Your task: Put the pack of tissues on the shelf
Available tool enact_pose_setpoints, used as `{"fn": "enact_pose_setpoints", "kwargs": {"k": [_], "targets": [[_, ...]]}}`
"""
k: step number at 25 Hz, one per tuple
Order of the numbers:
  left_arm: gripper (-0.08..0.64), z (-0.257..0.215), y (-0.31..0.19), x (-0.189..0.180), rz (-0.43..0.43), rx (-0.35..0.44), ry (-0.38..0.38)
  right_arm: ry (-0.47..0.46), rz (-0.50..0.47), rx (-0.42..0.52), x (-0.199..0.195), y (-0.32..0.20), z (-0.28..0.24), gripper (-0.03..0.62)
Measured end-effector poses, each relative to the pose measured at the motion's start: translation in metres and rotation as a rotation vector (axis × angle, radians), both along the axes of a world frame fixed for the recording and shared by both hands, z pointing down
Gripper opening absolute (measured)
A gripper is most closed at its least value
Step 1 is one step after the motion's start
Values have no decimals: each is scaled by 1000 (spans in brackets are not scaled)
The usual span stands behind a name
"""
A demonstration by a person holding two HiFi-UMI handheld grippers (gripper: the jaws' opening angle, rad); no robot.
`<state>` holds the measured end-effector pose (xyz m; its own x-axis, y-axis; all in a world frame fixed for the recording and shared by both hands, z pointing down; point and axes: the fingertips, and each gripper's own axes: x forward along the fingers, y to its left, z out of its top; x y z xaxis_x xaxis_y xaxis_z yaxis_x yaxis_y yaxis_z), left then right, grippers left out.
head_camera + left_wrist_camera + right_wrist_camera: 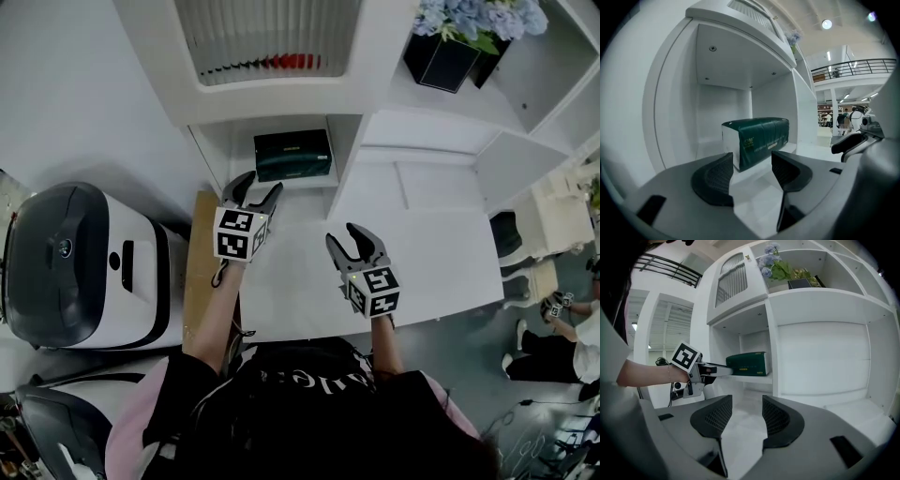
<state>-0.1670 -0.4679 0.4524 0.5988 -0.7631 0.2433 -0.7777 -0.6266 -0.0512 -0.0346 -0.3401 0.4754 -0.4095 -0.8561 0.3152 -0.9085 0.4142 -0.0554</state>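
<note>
The dark green pack of tissues (292, 155) lies inside a low white shelf (281, 124) compartment; it also shows as the tissue pack (757, 139) and the pack (747, 364). My left gripper (254, 194) hovers just in front of that compartment, open and empty, apart from the pack, seen also as the left gripper (751, 174). Lower and to the right over the white counter, my right gripper (354, 246) is open with nothing between its jaws, shown too as the right gripper (746, 417).
A white and grey robot-like machine (80, 267) stands at the left. A black pot of blue flowers (469, 37) sits on an upper shelf at the right. The white counter (441, 244) spreads to the right. A person (562, 337) crouches at the far right.
</note>
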Motion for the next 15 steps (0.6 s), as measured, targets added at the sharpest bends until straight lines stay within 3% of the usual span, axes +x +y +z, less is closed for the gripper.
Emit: {"fn": "enact_pose_setpoints", "kwargs": {"k": [15], "targets": [[265,34,121,-5,87,-46,-33,-26,-136,-24,-14,34,10,209]]}}
